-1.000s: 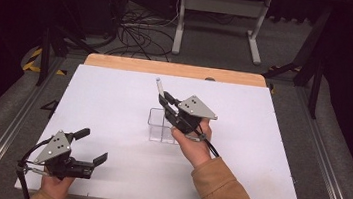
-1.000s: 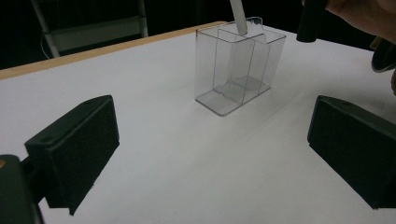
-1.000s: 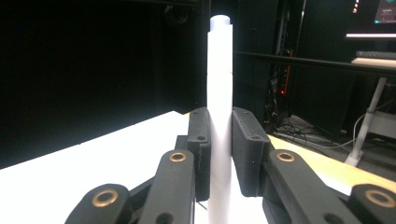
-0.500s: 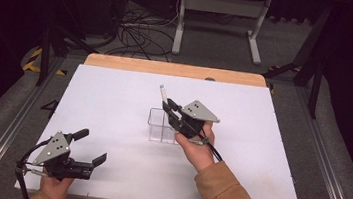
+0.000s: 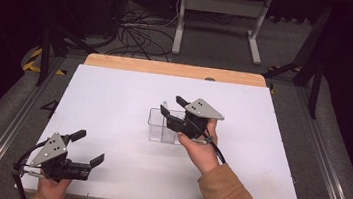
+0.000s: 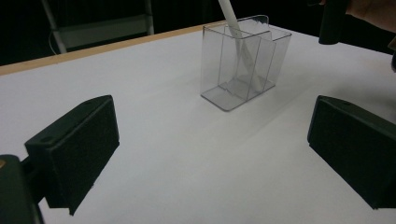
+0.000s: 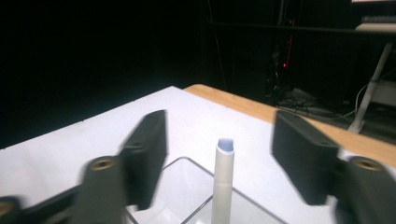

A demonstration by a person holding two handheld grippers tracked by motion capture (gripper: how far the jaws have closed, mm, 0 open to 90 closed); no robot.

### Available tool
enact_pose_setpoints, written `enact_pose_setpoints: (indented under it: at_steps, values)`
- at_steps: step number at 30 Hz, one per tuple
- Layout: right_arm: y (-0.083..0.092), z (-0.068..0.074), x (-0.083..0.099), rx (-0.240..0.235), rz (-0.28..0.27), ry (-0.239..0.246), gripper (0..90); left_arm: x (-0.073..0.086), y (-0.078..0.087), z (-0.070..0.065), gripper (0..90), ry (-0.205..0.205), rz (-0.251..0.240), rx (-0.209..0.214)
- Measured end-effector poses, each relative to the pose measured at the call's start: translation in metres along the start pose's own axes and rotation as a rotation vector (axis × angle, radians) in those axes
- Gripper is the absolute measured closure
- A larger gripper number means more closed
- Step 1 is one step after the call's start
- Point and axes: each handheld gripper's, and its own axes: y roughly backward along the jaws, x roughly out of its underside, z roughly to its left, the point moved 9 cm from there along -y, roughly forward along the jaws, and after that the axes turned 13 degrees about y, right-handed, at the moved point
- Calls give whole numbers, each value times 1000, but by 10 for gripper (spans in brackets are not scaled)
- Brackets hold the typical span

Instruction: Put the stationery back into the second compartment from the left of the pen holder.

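Two grippers are counted on the white table [image 5: 114, 97]: the left gripper [image 5: 89, 149] at about seven o'clock and the right gripper [image 5: 169, 106] near the centre, each held in one hand, so two hands are seen. One clear plastic container [image 6: 243, 60] is counted at the table's centre, divided into compartments whose number cannot be told. One white stick-like item [image 7: 222, 179] is counted, standing in it. One table is counted, with one wooden edge strip [image 5: 173, 69] at twelve o'clock.
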Motion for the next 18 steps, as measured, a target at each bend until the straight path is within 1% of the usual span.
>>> enact_pose_setpoints:
  at_steps: [3, 6, 8, 9, 10, 13, 14, 15, 17, 18]
  values:
    - [7, -1, -9, -6, -19, 2, 299, 0, 1, 0, 29, 4, -3, 1]
    - [14, -2, -15, -12, -28, 17, 275, -1, 1, 0, 29, -3, -5, -2]
    - [20, -3, -20, -14, -37, 29, 266, -1, 0, 0, 29, 0, -3, -1]
    - [22, -3, -21, -16, -38, 30, 260, -1, 0, 0, 29, -8, -3, -4]
    - [24, -3, -22, -22, -40, 37, 257, -1, 0, -1, 29, -2, -3, -2]
    - [32, -3, -26, -26, -50, 48, 252, -2, 1, -1, 29, -8, -7, -3]
    - [34, -2, -27, -32, -52, 47, 250, -2, 1, -2, 29, 1, -6, -2]
    - [37, -2, -28, -36, -56, 48, 243, -2, 1, -2, 29, -2, -6, -3]
    - [44, -4, -29, -39, -58, 61, 227, -2, 1, -1, 29, -14, -7, -5]
    - [48, -4, -29, -43, -59, 71, 219, -2, 1, -1, 29, -7, -11, -4]
